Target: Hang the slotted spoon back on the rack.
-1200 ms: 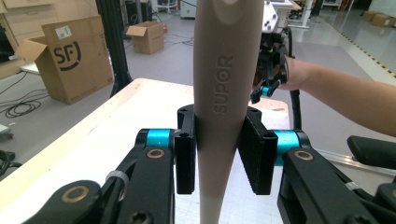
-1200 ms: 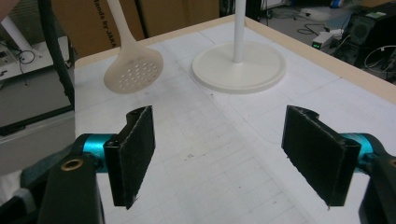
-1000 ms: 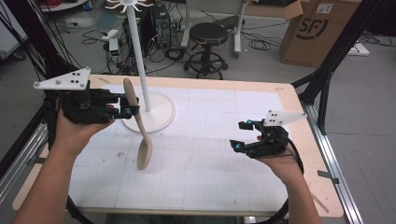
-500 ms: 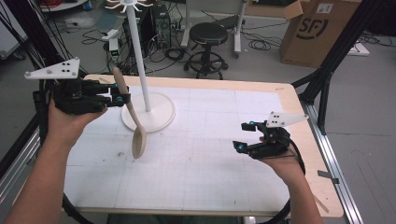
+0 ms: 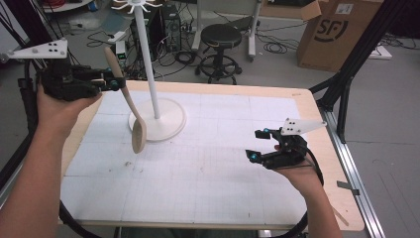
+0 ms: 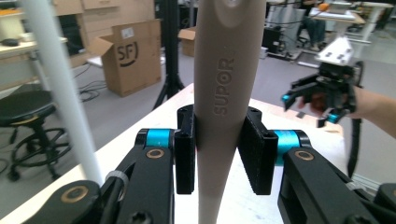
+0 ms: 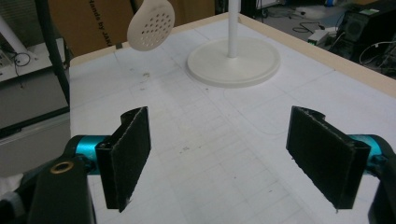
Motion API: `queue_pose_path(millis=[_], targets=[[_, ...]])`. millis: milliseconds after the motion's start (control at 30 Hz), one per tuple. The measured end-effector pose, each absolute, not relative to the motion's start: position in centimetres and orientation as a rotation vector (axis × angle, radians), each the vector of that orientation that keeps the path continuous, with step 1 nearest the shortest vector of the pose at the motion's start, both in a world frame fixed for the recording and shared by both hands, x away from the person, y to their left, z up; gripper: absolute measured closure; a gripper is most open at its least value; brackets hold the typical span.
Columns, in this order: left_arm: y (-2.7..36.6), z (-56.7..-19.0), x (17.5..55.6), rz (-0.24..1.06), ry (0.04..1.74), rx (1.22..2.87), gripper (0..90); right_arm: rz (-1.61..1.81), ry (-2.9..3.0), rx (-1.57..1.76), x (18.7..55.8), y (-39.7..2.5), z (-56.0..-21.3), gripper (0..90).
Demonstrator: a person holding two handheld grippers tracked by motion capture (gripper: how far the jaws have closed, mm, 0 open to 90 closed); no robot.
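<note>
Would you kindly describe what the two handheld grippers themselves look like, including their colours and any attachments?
Both the left gripper and the right gripper have black bodies with cyan-blue joints. Each carries a pale grey three-cornered plate dotted with dark spots on top. Their flat fingers are black rectangular pads with a rough texture. A black cable loops from the right gripper. The forearms show no sleeves.

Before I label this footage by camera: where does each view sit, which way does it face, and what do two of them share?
High view: above the person's side, facing forward and down on the white gridded table; both forearms and grippers show.
Left gripper view: on the left gripper, looking along jaws shut on the beige slotted spoon, toward the right gripper.
Right gripper view: on the right gripper, jaws apart, facing the white round-based stand.
Shared: spoon and stand show in all three.
</note>
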State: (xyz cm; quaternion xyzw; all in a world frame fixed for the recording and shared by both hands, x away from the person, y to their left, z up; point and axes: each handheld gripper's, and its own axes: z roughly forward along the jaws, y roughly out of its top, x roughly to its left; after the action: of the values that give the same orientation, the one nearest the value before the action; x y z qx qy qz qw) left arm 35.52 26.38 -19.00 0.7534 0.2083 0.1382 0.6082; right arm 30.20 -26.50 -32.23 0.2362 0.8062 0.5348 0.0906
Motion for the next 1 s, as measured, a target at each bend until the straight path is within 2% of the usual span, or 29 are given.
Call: queue_pose_path(millis=[1000], targets=[[27.5,-15.4,42.0,0.379,0.642,1.78,68.7,1.612,2.379,0.745,31.1,-26.4,-32.5,21.3]])
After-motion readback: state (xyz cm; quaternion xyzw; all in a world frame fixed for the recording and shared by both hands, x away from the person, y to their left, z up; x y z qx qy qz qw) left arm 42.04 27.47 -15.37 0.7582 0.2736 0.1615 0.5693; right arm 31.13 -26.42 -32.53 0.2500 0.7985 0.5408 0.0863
